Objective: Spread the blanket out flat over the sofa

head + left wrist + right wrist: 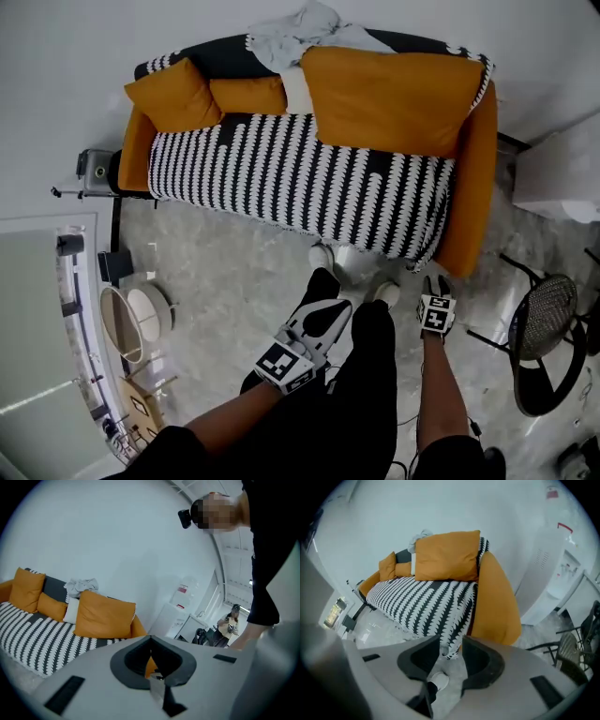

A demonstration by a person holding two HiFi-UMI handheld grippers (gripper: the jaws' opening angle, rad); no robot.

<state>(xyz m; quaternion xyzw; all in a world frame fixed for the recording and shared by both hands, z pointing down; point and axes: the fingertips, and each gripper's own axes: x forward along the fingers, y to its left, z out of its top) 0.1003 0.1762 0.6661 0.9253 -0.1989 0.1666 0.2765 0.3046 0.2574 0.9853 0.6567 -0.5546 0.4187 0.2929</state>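
A black-and-white patterned blanket [300, 178] lies spread over the seat of the orange sofa [473, 178], and its front edge hangs down toward the floor. Orange cushions [389, 98] lean on the backrest, with a crumpled grey cloth [300, 33] on top. Both grippers hang low in front of the sofa, apart from the blanket. My left gripper [330, 317] is shut with nothing in it; its view shows the jaws [151, 638] meeting, with the blanket [33, 634] far off. My right gripper [437, 284] is open and empty [451, 644], pointing at the blanket's [422, 602] hanging corner.
A black wire chair [544, 328] stands at the right and a white appliance [558, 178] beside the sofa's right arm. Round trays [131, 319] and a glass-topped stand are at the left. The person's white shoes [342, 255] stand on the marble floor. Another person [230, 623] stands far away.
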